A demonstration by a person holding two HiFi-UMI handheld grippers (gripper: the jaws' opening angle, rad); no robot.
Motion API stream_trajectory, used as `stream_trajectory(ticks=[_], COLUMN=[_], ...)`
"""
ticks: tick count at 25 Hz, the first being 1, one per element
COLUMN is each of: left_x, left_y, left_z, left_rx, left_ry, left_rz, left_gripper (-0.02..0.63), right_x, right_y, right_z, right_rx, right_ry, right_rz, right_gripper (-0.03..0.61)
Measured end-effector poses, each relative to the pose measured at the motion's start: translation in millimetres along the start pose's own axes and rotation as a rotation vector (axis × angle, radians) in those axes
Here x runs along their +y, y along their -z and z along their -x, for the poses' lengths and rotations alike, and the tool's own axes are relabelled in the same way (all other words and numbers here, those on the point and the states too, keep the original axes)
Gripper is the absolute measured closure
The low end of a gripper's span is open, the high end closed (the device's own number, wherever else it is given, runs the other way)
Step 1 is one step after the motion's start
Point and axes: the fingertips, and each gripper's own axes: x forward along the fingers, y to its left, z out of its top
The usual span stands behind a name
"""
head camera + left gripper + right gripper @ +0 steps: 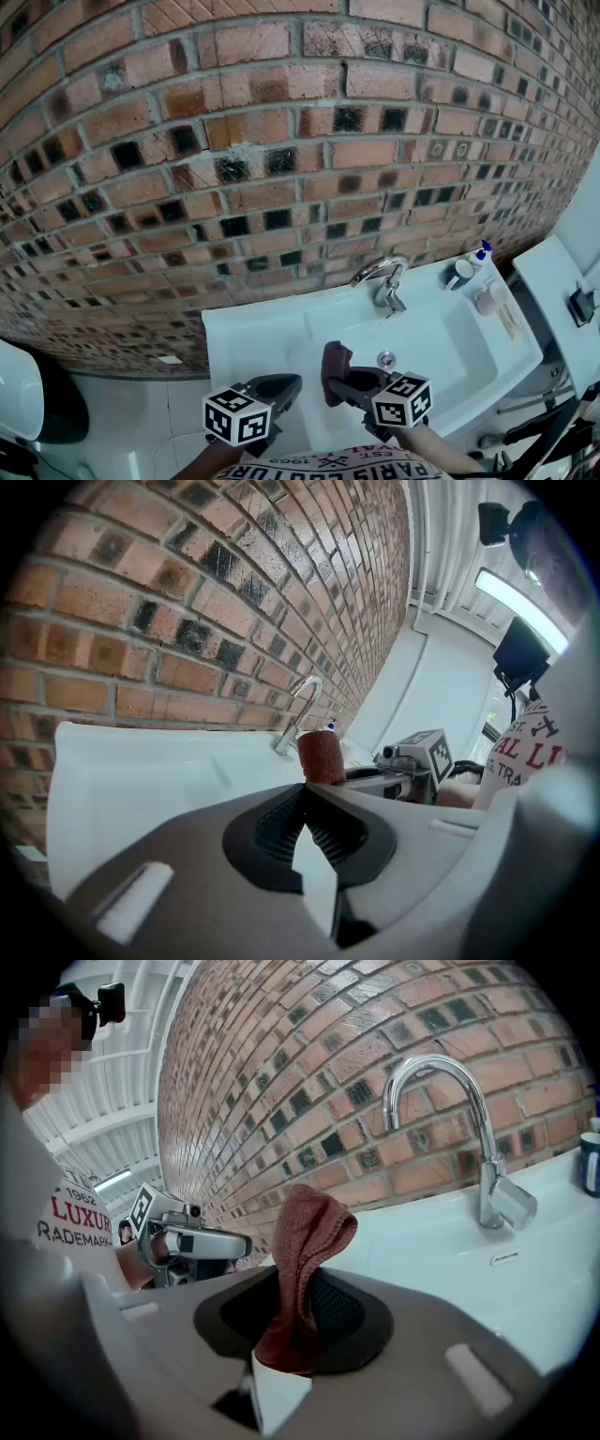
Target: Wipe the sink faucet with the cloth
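Note:
A chrome faucet (pixel 383 278) (pixel 464 1133) (pixel 297 712) arches over the back of the white sink (pixel 441 361). My right gripper (pixel 339 382) (pixel 302 1283) hangs over the basin's near left part, shut on a reddish-brown cloth (pixel 334 367) (pixel 302 1265) (pixel 322 757) that sticks up between its jaws. The cloth is well short of the faucet. My left gripper (pixel 281 386) (pixel 302 825) is shut with nothing in it, over the sink's front left rim, beside the right one.
A brick wall (pixel 281 141) rises behind the sink. On the sink's right rim stand a dark cup (pixel 458 274), a small blue-topped bottle (pixel 481 253) and a soap dish (pixel 487 300). A drain (pixel 385 359) sits mid-basin. A white counter (pixel 562 281) lies at right.

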Motion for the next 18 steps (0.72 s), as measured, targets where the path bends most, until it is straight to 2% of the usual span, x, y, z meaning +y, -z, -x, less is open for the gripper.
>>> stream_trajectory(ticks=[5, 18], left_x=[4.7, 25.6], left_y=[1.8, 9.5], left_z=[-1.3, 1.1], left_rx=[0.002, 0.006], left_ry=[0.002, -0.016], left_rz=[0.004, 0.053], left_gripper=[0.607, 0.607], right_x=[-12.9, -38.4], right_y=[-15.5, -104.7], right_z=[-1.7, -7.7], right_rx=[-0.02, -0.105], right_ry=[0.018, 0.066], right_rz=[0.022, 0.174], right_gripper=[0.486, 0.486])
